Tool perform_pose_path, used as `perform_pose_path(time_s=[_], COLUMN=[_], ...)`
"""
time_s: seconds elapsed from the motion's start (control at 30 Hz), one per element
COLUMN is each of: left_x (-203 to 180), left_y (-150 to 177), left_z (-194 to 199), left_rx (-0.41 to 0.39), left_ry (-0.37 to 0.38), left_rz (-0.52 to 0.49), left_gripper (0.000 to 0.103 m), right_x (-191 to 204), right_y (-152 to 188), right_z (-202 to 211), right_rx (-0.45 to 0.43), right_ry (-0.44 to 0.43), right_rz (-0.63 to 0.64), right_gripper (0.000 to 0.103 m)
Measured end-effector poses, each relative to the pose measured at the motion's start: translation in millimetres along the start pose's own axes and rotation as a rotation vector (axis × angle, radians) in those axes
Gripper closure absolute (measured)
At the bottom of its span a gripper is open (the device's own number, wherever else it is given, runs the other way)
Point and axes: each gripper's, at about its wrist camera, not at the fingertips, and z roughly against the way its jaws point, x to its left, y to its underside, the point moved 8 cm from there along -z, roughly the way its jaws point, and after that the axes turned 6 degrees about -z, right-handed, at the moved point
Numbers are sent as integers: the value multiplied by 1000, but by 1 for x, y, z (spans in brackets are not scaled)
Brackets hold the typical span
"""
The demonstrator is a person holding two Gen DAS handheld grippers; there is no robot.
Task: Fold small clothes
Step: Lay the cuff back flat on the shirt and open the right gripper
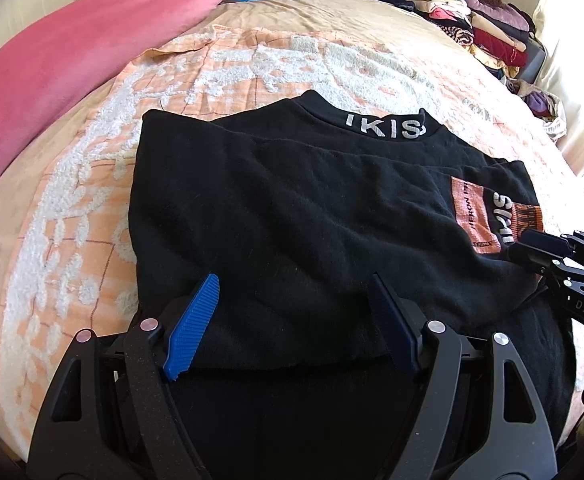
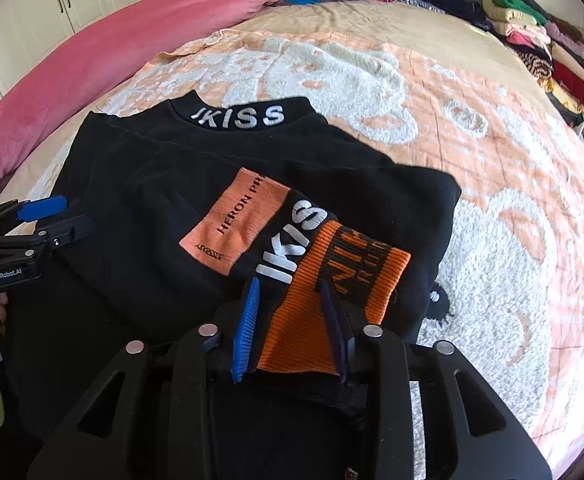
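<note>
1. Black sweatshirt (image 2: 152,184) spread flat on the orange-and-white blanket (image 2: 492,160), collar lettering far from the cameras, one sleeve folded across the chest so its orange ribbed cuff (image 2: 332,292) lies on top near the hem.
2. Right gripper (image 2: 292,328): partly parted, straddling the cuff; pads beside the rib without visibly pinching, so likely letting go.
3. Left gripper (image 1: 292,320): spread wide over the near edge of the body, nothing clamped.
4. Probable step in hand: laying the sleeve down, then the lengthwise fold.
5. To do well: lift clear without dragging the cuff askew, smooth the ripples in the body, grab the hem at both corners evenly.
6. Beyond: pink quilt (image 1: 72,60) along one side, stacked clothes (image 1: 484,20) at the far corner.
</note>
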Motion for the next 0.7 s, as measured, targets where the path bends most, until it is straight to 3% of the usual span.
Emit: perform_pose_path(time_s=[0.03,0.17,0.33,0.7], left_x=[1,2,5,6], left_y=[0,-3,-6,-19], left_z=[1,12,25,57], left_rx=[1,-11,-27,-81], left_ry=[3,2,-11,-53], left_rz=[7,18,19,-3], left_gripper=[34,34,33,22], right_x=[0,-3,-6,-13], right_y=[-1,-6,-12,-26], right_z=[3,15,30,69], right_rx=[-11,-40,-80,-184], right_ry=[3,-13,-11,0], right_rz=[1,-22,-41,-88], right_gripper=[54,47,30,10])
